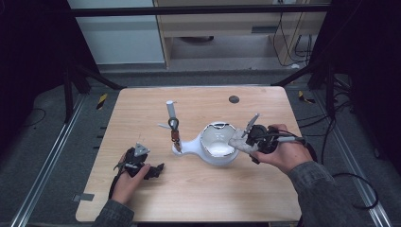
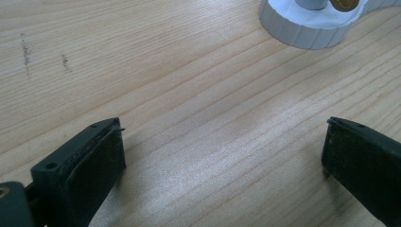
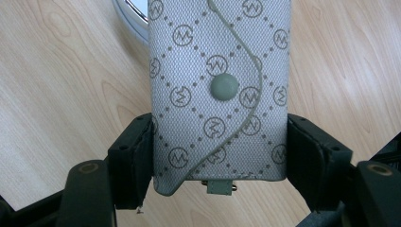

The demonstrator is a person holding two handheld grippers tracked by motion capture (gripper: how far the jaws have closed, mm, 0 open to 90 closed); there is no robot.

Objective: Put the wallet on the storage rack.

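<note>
A grey patterned pouch (image 3: pixel 220 90) with a round snap button is clamped between the jaws of my right gripper (image 3: pixel 220 156). In the high view the pouch (image 1: pixel 238 139) hangs at the right rim of a white bowl-shaped stand (image 1: pixel 216 145), held there by the right gripper (image 1: pixel 246 140). A curved white neck runs left from the bowl to a round base (image 1: pixel 178 149) carrying an upright post with a ring and a white tube (image 1: pixel 170 109). My left gripper (image 1: pixel 153 171) rests on the table at the front left, open, nothing between its pads (image 2: pixel 97 170). The white ribbed base (image 2: pixel 307 23) lies ahead of it.
A small dark round spot (image 1: pixel 233 99) marks the far side of the wooden table (image 1: pixel 142 113). A grey tape strip (image 1: pixel 83 197) sits at the front left corner. Black frame legs and cables stand around the table on the floor.
</note>
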